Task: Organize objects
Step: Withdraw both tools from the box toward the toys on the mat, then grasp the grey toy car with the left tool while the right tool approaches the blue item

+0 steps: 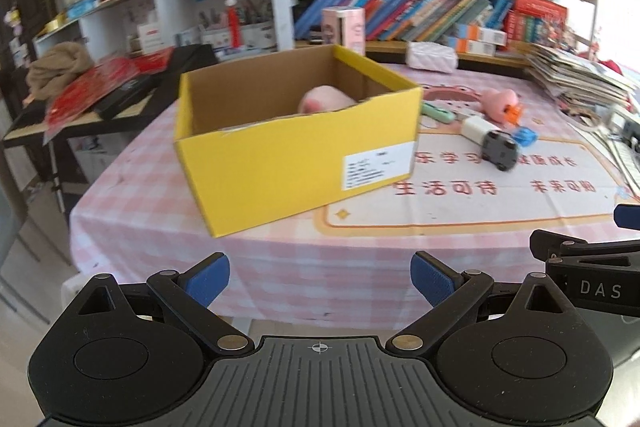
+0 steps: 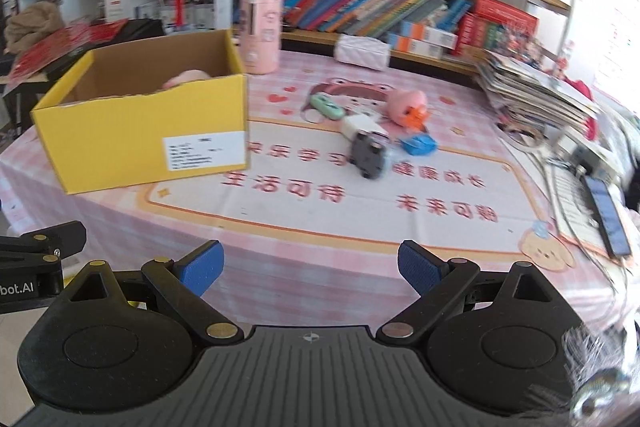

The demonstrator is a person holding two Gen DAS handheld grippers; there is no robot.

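An open yellow cardboard box (image 2: 140, 131) on the pink checked tablecloth (image 2: 320, 267) holds one pink soft toy (image 1: 324, 99). A dark grey toy car (image 2: 370, 155), a blue toy (image 2: 418, 145) and a pink duck-like toy (image 2: 408, 109) lie loose beside it. The left gripper (image 1: 320, 281) and right gripper (image 2: 310, 269) both gape wide, grasping nothing.

Pinks, yellow and blue on a checked cloth

Yellow box (image 2: 140, 143) (brown inside, white label) on pink-and-white checked tablecloth (image 2: 304, 279); 1 dark grey toy car (image 2: 369, 155), blue toy (image 2: 419, 145), mint-green piece (image 2: 327, 105), pink plush (image 2: 406, 107) with orange.
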